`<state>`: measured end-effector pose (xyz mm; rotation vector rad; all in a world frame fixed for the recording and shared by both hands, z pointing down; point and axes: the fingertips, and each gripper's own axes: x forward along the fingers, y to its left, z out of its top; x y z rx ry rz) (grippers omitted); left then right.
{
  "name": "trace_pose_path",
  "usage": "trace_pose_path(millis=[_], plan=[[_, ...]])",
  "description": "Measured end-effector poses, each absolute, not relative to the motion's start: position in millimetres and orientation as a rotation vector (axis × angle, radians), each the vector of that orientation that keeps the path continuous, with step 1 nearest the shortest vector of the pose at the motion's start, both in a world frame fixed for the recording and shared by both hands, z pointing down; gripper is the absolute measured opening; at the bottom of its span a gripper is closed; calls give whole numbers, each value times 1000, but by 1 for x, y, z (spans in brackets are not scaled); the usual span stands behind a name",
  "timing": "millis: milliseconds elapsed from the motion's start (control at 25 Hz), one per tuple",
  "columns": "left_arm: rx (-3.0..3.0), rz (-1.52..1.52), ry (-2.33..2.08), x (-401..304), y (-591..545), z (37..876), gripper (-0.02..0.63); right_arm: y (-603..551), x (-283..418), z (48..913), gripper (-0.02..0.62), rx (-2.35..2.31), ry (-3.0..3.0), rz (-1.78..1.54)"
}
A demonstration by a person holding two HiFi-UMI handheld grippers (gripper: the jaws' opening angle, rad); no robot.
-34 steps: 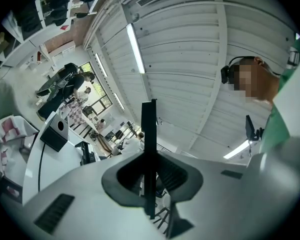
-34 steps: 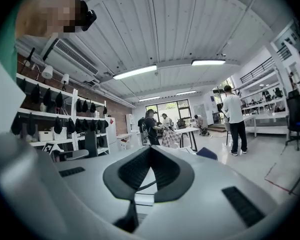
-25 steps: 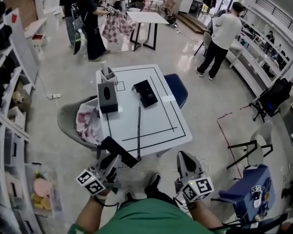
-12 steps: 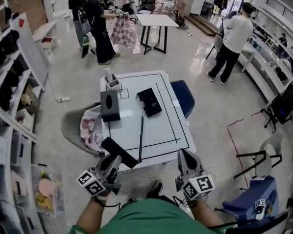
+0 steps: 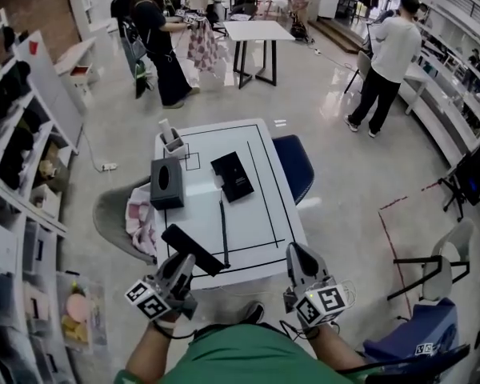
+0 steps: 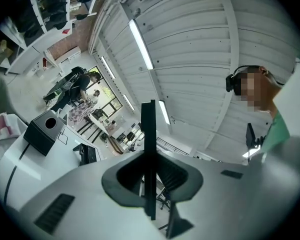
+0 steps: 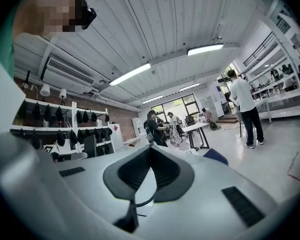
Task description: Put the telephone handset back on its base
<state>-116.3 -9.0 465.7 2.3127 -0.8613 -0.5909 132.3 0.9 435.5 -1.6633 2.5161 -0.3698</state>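
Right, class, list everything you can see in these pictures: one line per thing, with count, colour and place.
table: one, white with black lines, centre
telephone base: one, black, on the table
tissue box: one, grey, table's left side
thin strip: one, black, lying on the table
grey chair: one, left of the table, pink cloth on it
blue chair: one, right of the table
people: several, standing far off
handset: one, black, clamped in the left gripper
left gripper: shut on the handset
right gripper: jaws together, empty
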Motion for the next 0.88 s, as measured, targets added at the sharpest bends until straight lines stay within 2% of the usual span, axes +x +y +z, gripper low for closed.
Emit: trace_pose_path(millis=[360, 880], plan=[[2312, -526, -879, -63, -41, 470, 81, -29, 180, 444, 22, -1621, 2496, -437], [2237, -396, -813, -51, -144, 528, 81, -78, 198, 445, 23, -1743, 2449, -439]])
